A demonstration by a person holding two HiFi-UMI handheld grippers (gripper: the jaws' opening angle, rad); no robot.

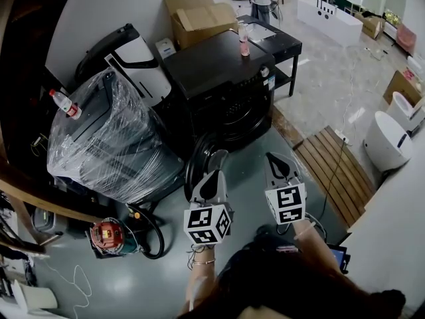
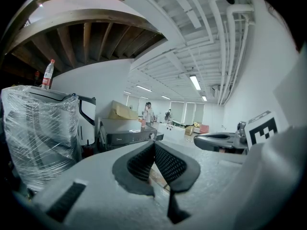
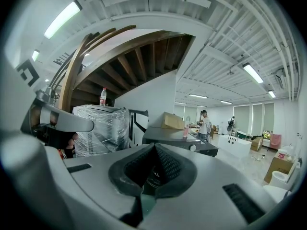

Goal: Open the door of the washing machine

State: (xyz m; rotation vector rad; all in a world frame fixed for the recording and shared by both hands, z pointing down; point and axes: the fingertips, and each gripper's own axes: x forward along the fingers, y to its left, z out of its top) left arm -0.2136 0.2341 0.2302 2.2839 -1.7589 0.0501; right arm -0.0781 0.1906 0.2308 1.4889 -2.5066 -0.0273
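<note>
The black washing machine [image 1: 222, 68] stands in front of me, its dark front [image 1: 236, 118] facing my grippers. A dark round door [image 1: 199, 165] appears swung out at the lower left of that front, though the dark picture leaves this unsure. My left gripper [image 1: 216, 157] hovers just beside that round part, jaws shut and empty. My right gripper [image 1: 273, 158] hangs a little to the right, also shut with nothing held. In the left gripper view the washer [image 2: 127, 135] lies beyond the shut left gripper [image 2: 153, 143]. The right gripper view shows the machine [image 3: 172, 137] past the shut right gripper [image 3: 154, 146].
A pink bottle [image 1: 244, 42] stands on the washer's top. A plastic-wrapped appliance [image 1: 113, 138] with a water bottle [image 1: 64, 103] on it crowds the left. Cardboard boxes [image 1: 199, 18] sit behind, a wooden pallet [image 1: 335, 171] lies right, and a red tool [image 1: 109, 236] with cables is on the floor.
</note>
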